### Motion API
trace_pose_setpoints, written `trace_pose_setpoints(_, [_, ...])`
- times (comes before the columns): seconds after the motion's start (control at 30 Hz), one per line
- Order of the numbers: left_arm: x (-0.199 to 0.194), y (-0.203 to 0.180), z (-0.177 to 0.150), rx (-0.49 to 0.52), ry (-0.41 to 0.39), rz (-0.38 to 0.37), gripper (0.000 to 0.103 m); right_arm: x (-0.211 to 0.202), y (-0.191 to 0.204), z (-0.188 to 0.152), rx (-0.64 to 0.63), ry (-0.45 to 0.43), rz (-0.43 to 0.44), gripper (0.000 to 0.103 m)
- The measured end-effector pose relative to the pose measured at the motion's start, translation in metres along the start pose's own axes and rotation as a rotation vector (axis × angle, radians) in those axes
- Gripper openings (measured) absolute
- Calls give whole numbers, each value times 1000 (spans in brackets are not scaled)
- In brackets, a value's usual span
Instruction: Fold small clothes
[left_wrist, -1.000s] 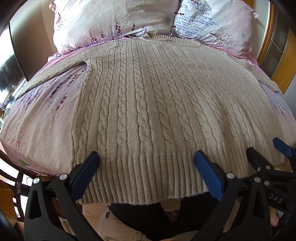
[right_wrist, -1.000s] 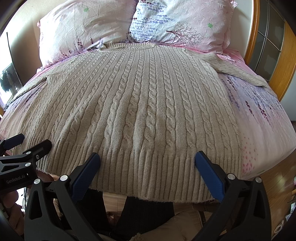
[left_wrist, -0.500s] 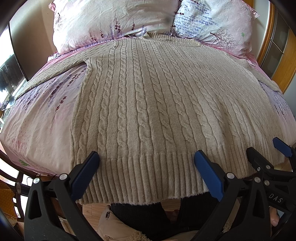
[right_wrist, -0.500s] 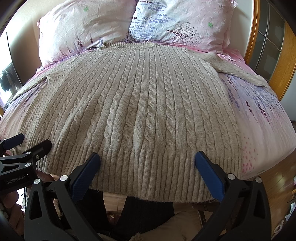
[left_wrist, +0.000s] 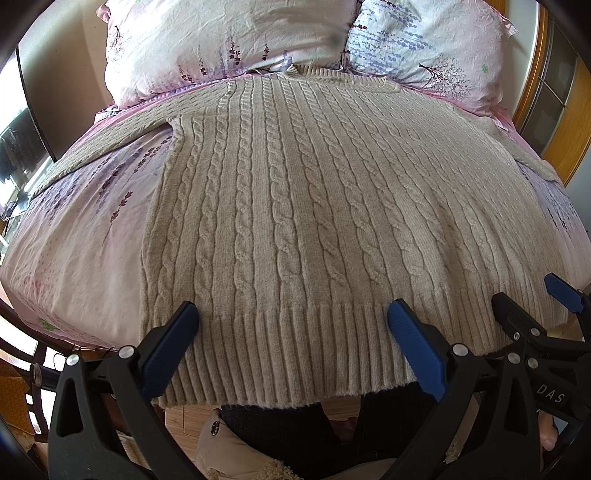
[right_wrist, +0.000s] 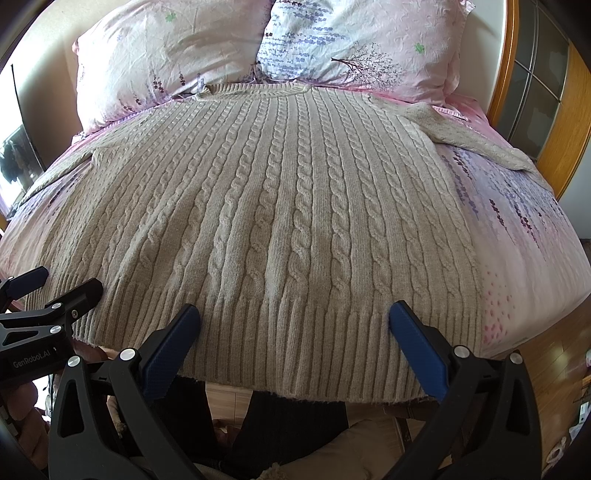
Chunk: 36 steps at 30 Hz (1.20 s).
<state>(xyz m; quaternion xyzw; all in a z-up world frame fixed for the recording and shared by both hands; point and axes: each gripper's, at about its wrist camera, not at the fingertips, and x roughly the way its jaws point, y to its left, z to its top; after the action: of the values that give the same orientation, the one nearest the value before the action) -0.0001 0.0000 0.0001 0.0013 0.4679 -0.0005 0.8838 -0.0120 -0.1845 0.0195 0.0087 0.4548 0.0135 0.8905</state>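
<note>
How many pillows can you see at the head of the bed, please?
2: one pillow on the left behind the sweater collar, the other pillow to its right, against the headboard.

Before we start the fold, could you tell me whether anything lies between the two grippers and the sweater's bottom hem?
Nothing visible does. The left gripper and right gripper are both open just short of the ribbed hem of the sweater, which lies flat on the bed with nothing on it.

Black clamp frames, silver screws, blue-padded fingers (left_wrist: 413, 347).
</note>
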Motion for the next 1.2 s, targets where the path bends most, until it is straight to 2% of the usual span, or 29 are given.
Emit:
trace_pose_setpoints(0.63, [0,0,0,0,0,0,101,-1,-1,0,-15,-22,8,102])
trace_pose_setpoints(0.8, [0,1,1,6,-7,-4,101,-1,-5,1,-49,-50,53,102])
trace_pose_setpoints(1.03, [1,6,13,16,-48,-68,101,1,-30,12,3,-87,144,102])
trace_pose_setpoints(1.1, [3,7,24,23,-74,-83,101,2,-43,24,32,-93,136,102])
trace_pose_setpoints(1.2, [4,8,44,44,-116,-83,101,3,-84,53,153,-127,133,102])
